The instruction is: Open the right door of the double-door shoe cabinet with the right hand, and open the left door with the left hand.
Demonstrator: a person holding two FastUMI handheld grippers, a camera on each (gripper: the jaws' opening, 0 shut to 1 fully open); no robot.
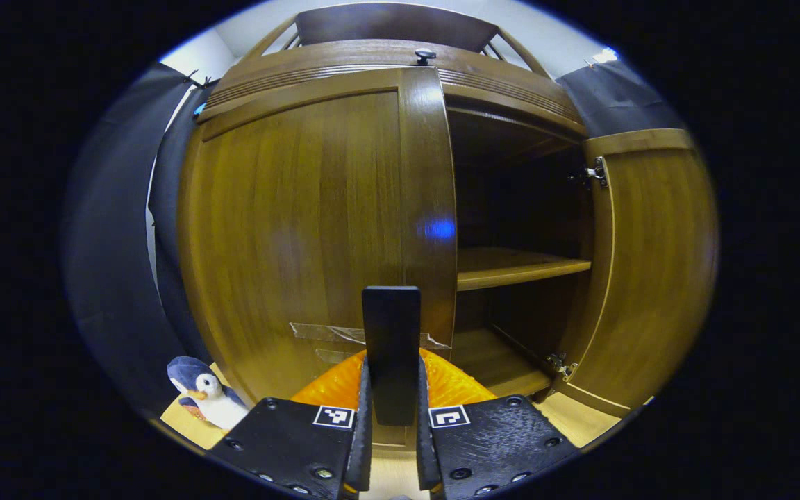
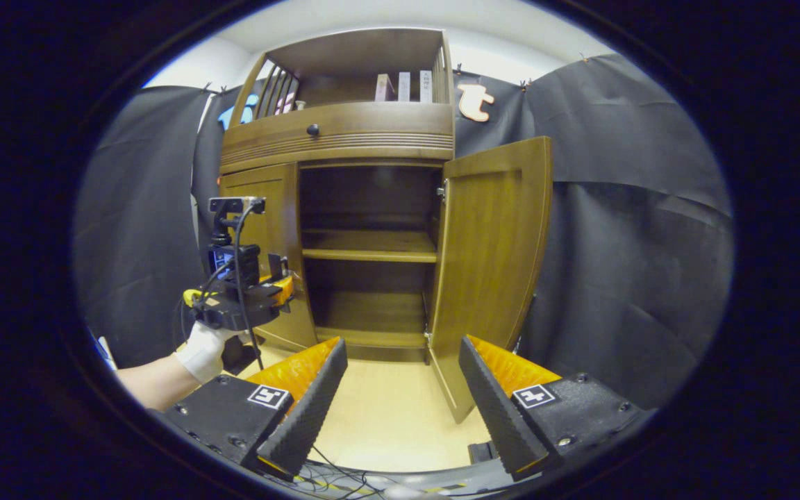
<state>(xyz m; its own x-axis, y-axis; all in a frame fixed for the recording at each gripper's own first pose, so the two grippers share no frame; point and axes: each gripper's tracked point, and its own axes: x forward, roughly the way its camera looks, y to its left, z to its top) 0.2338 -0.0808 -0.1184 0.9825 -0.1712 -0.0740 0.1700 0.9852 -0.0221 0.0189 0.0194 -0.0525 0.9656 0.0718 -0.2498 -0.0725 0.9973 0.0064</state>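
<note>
Shoe cabinet of brown wood [image 2: 372, 139]: its right door [image 2: 490, 271] stands swung wide. Left door [image 1: 303, 222] remains closed; left claw [image 1: 392, 389] pinches its dark upright handle [image 1: 391, 333]. Right claw [image 2: 400, 389] hangs wide, empty.

Floor [image 2: 386, 417] w/ shoe cabinet [image 2: 344, 135], penguin toy [image 1: 204, 396]

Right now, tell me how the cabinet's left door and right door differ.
The right door is swung wide open, baring the shelves; the left door sits closed or nearly so. The left gripper is shut on the left door's dark handle; the right gripper hangs open, away from the right door. The right door's inner face and hinges show; the left door shows its front. Both are brown wood.
</note>
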